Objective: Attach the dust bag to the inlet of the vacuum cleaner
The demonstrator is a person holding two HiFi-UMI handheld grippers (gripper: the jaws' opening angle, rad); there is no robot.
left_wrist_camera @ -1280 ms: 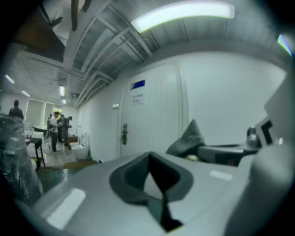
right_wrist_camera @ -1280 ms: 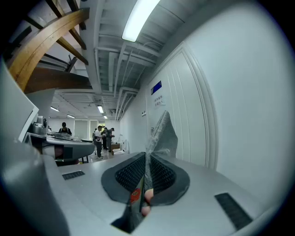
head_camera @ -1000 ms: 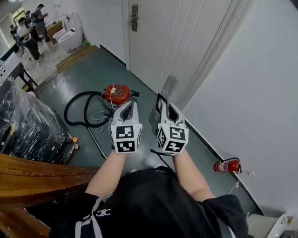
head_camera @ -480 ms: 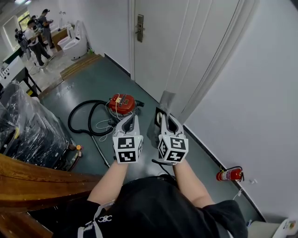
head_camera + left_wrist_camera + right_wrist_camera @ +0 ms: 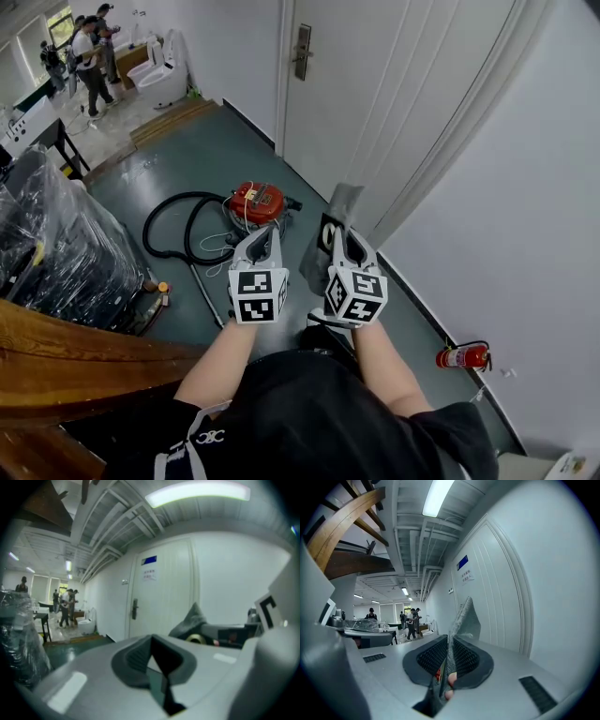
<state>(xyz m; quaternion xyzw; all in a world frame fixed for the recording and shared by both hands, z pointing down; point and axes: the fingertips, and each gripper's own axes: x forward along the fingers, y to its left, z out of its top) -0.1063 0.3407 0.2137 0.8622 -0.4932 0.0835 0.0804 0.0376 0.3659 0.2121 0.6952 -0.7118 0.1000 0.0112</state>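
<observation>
- Now the right gripper (image 5: pixel 449 663) has its jaws pressed shut on a grey cloth dust bag (image 5: pixel 466 616), which sticks up above them
- The left gripper (image 5: pixel 154 660) is closed tight with nothing in it, just beside the right one
- The round red vacuum cleaner (image 5: pixel 260 205) sits on the dark green floor (image 5: pixel 187 155) ahead of both grippers, well apart from the bag
- Its black hose (image 5: pixel 146 231) curls on the floor beside it

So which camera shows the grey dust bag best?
The head view: most of the dust bag hangs from the right tool, collar showing. The right gripper view shows only its pinched grey edge; the left gripper view shows only its top peak.
</observation>
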